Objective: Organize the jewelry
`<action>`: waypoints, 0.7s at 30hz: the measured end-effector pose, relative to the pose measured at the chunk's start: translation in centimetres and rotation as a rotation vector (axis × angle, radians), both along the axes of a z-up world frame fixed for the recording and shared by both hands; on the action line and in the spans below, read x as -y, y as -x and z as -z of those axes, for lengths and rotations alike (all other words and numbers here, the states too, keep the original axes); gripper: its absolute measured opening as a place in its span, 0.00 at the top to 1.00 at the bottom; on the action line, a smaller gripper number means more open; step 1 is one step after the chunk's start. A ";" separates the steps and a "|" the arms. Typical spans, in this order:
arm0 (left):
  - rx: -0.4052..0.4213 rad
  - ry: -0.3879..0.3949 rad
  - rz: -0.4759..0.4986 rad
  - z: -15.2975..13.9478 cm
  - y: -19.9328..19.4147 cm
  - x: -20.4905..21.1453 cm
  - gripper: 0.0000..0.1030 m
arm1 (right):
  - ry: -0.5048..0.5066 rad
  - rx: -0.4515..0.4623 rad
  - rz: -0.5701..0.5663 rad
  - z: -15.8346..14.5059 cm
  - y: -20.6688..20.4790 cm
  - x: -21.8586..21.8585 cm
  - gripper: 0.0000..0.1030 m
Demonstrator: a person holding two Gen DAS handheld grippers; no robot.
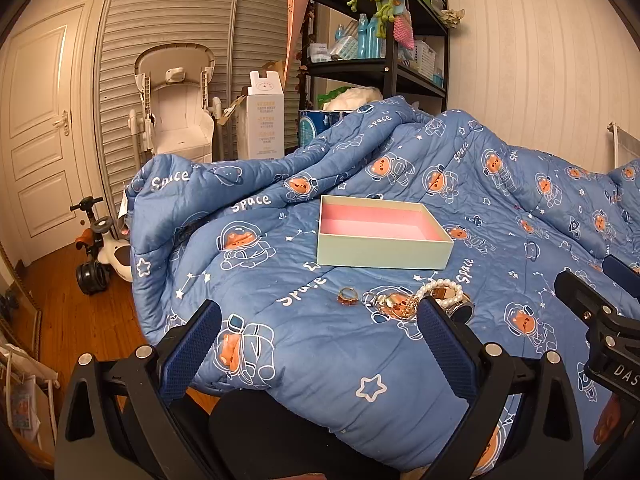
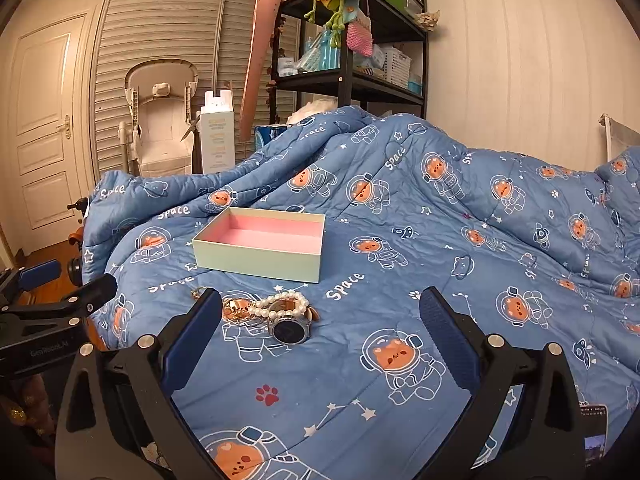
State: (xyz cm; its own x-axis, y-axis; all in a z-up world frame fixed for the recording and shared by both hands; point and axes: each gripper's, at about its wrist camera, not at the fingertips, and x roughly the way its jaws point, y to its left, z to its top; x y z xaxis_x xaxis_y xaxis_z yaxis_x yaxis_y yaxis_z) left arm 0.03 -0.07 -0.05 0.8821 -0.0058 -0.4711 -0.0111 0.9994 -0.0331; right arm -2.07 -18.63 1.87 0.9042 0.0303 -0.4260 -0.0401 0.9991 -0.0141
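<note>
— Left wrist view? 
— Wide-spread, empty left gripper (image 1: pixel 320 320) hovers over a blue astronaut-print quilt (image 1: pixel 320 360); ring (image 1: pixel 347 295), pearl bracelet (image 1: pixel 438 289) and watch (image 1: pixel 460 310) lie before a pink-lined box (image 1: pixel 384 236).

— Right wrist view? 
— Right gripper (image 2: pixel 320 312), equally wide, holds nothing; jewelry near its left finger, black shelving (image 2: pixel 348 76) and louvred doors (image 2: pixel 160 20) behind.

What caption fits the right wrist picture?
Open right gripper over watch, pearl bracelet and empty pink-lined box on blanket.
</note>
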 end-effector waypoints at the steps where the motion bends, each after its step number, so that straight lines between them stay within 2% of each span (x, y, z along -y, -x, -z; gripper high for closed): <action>1: 0.000 0.000 0.000 0.0 0.0 0.0 0.06 | -0.001 0.001 0.001 0.0 0.0 0.0 0.06; 21: -0.002 0.004 0.000 -0.1 0.0 0.1 0.06 | 0.005 -0.012 0.009 -0.2 0.0 0.0 0.06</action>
